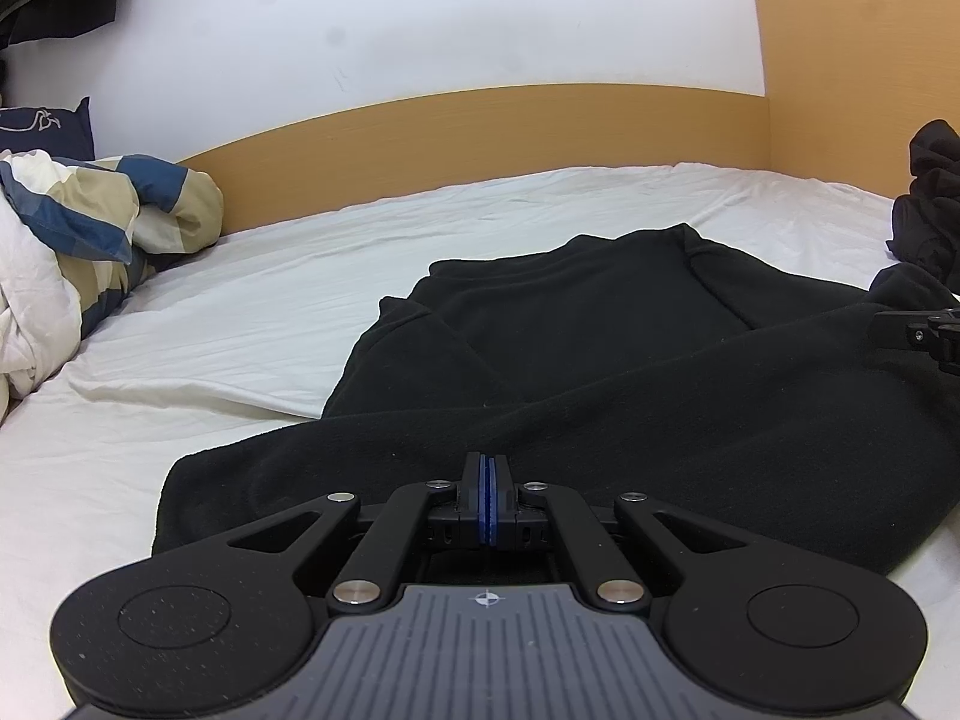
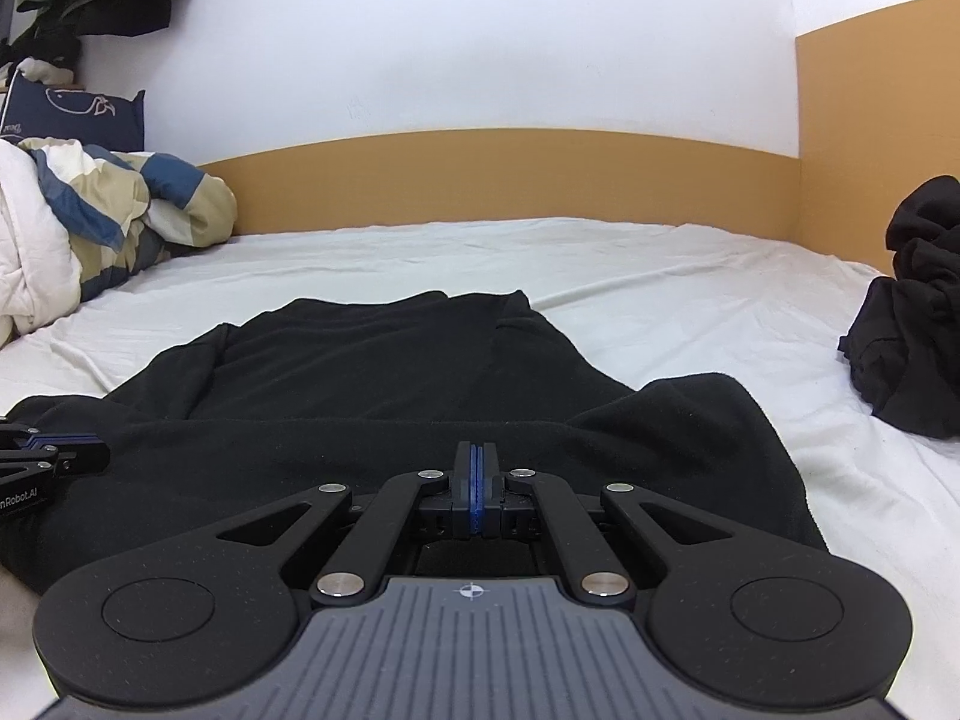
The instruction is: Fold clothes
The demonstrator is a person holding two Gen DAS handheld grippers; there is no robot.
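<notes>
Left gripper, jaws closed, over black garment on white bed.

A garment is spread on the bed directly ahead of both grippers. A quilt is heaped far left; a clothes pile is set right.

The left gripper is matte black, with two round discs at its near corners and four slotted link arms pinned by silver rivets; a grey ribbed plate carries a small white crosshair mark; its finger pads are blue. The right gripper is built alike, black with silver rivets, grey ribbed plate, crosshair and blue pads; white lettering on the left gripper's side, cut off at the frame edge, seems to read "nRobot.AI".
</notes>
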